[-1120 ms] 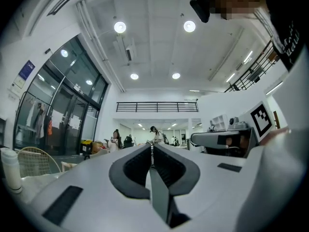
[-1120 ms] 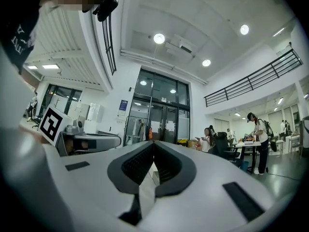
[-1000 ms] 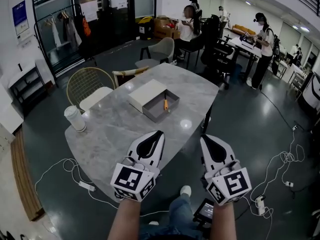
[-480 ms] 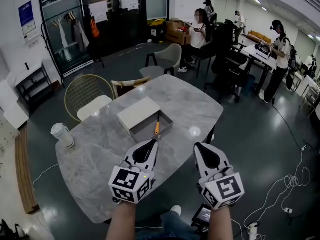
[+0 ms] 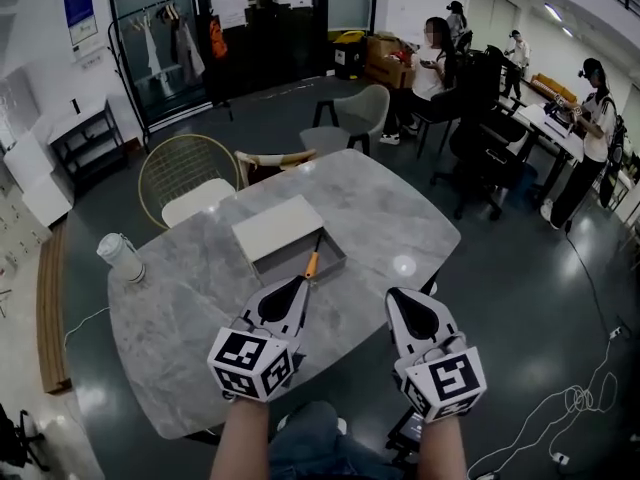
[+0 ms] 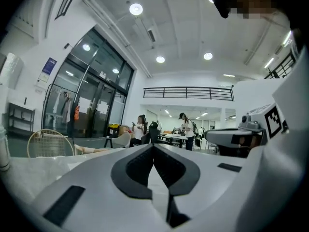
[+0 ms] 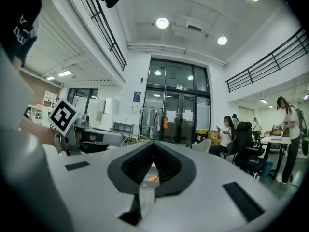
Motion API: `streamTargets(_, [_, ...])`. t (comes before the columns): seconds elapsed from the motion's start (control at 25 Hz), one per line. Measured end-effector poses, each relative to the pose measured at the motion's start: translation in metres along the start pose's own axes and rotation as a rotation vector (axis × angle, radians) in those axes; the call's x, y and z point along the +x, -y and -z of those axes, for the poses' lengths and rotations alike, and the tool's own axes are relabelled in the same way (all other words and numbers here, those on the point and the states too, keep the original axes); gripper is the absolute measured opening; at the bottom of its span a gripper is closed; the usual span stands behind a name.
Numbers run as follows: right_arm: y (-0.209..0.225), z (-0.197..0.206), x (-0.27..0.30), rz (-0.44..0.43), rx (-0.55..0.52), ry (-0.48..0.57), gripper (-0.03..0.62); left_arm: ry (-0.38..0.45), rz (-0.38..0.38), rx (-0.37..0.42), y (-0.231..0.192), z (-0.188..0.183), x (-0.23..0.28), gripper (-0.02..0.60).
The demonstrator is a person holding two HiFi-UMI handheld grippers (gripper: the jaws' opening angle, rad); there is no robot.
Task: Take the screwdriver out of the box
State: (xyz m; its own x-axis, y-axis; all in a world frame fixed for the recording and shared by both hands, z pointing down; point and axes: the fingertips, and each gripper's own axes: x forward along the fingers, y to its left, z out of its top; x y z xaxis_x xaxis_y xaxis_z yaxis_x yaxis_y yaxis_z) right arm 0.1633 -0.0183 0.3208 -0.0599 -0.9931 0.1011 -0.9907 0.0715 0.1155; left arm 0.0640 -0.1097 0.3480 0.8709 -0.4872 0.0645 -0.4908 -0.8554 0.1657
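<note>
A shallow grey box (image 5: 322,264) lies in the middle of a marble table (image 5: 200,308), its pale lid (image 5: 276,227) resting beside it on the left. An orange-handled screwdriver (image 5: 312,262) lies inside the box, and its orange handle (image 7: 151,178) peeks through the right gripper's jaws. My left gripper (image 5: 300,283) hovers just short of the box's near edge, jaws together and empty. My right gripper (image 5: 400,296) hangs level over the table's near right edge, also shut with nothing in it. The left gripper view shows only the left gripper (image 6: 153,148) and the room beyond.
A white cup (image 5: 121,257) stands at the table's left end. A wire-backed chair (image 5: 186,175) and a grey chair (image 5: 356,118) stand on the far side. People work at desks (image 5: 560,118) at the back right. Cables (image 5: 575,398) lie on the floor.
Both grippers have travelled forward over the table toward the box, staying shut. The box and screwdriver now lie much closer to the left gripper's tip.
</note>
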Motion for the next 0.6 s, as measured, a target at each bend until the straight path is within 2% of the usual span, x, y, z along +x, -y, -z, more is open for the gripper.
streamTargets(0.12, [0.011, 0.004, 0.010, 0.000, -0.008, -0.039, 0.026, 0.009, -0.045, -0.018, -0.012, 0.001, 0.008, 0.014])
streamTargets(0.24, [0.025, 0.013, 0.020, -0.020, 0.008, -0.009, 0.026, -0.038, -0.078, 0.038, -0.020, 0.011, 0.022, 0.014])
streamTargets(0.4, [0.044, 0.016, 0.041, -0.041, 0.034, 0.019, 0.025, -0.096, -0.058, 0.056, -0.028, 0.022, 0.048, 0.012])
streamTargets(0.6, [0.064, 0.026, 0.070, -0.099, 0.008, -0.024, 0.025, -0.188, -0.034, 0.048, -0.040, 0.041, 0.083, 0.012])
